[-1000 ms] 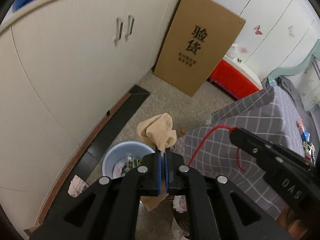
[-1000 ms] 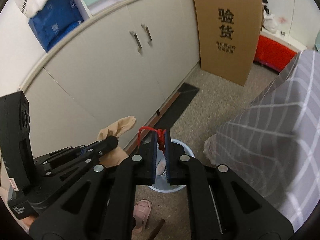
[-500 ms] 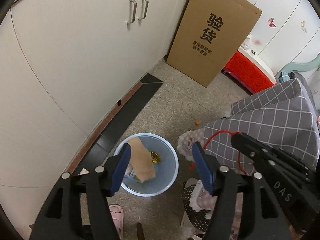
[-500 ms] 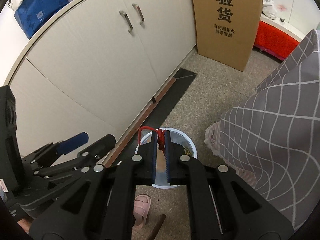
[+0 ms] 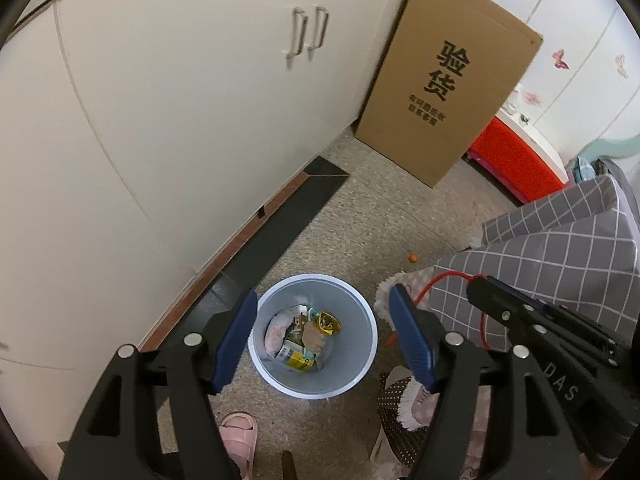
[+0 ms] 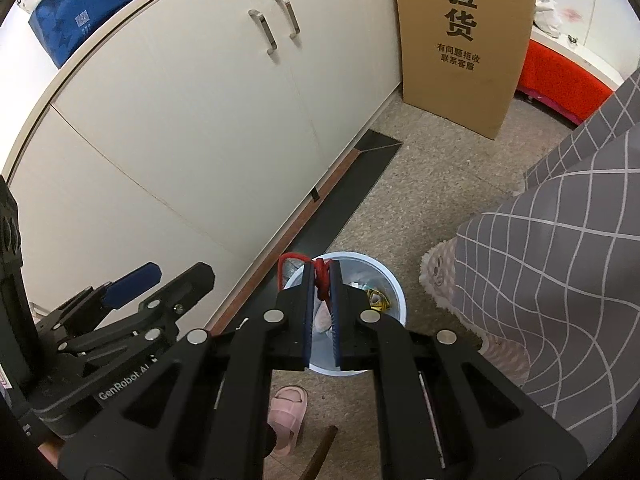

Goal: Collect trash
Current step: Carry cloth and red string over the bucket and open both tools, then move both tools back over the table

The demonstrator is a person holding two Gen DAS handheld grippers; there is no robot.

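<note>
We are hovering our spread-open, empty left gripper [image 5: 322, 344] above the trash bin [image 5: 362, 360] while our right gripper [image 6: 322, 312], clamped on red string [image 6: 320, 278], is needing only to release over it.

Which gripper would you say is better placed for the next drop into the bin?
Right. The right gripper is shut on the red string directly above the blue bin, while the left gripper is open and empty.

Bin [image 5: 362, 376] is looking smooth, pale-blue plastic w/ slight sheen. Floor [image 5: 372, 216] is showing rough speckled stone. Cardboard box [image 5: 446, 92] is reading matt brown; checked cloth [image 6: 560, 240] soft; cabinet handles [image 6: 276, 26] brushed metal.
</note>
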